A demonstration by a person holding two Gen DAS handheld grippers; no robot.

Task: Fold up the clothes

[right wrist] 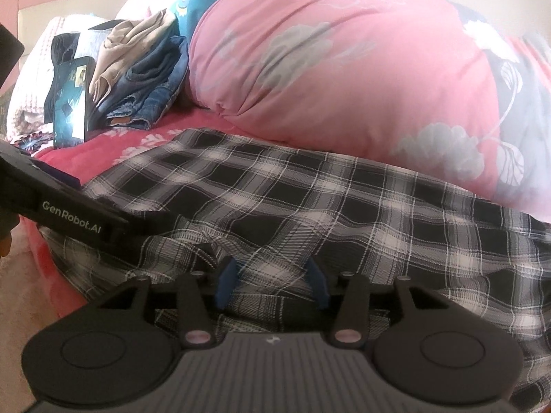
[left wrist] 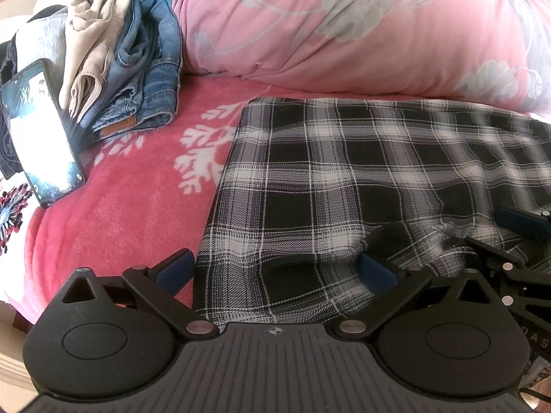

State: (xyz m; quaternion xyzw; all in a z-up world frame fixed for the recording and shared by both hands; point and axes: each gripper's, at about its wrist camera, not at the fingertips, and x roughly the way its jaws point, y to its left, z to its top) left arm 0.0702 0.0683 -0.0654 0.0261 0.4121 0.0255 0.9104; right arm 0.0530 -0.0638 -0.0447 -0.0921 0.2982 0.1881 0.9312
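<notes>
A black-and-white plaid garment (left wrist: 344, 172) lies spread flat on the pink blanket (left wrist: 137, 199). Its near edge is rumpled under both grippers. My left gripper (left wrist: 275, 266) stands wide open over the garment's near left corner, with one finger off the cloth on the blanket and the other on the plaid. In the right wrist view the same plaid garment (right wrist: 310, 199) fills the middle. My right gripper (right wrist: 272, 284) is open at the near edge, with a raised fold of the cloth between its blue pads. The pads stand apart from it.
A heap of blue jeans (left wrist: 151, 69) and a beige garment (left wrist: 96, 34) sits at the far left, with a phone (left wrist: 41, 130) propped against it. A big pink flowered duvet (left wrist: 344, 27) bulges just behind the plaid cloth. The bed's edge drops off at the near left.
</notes>
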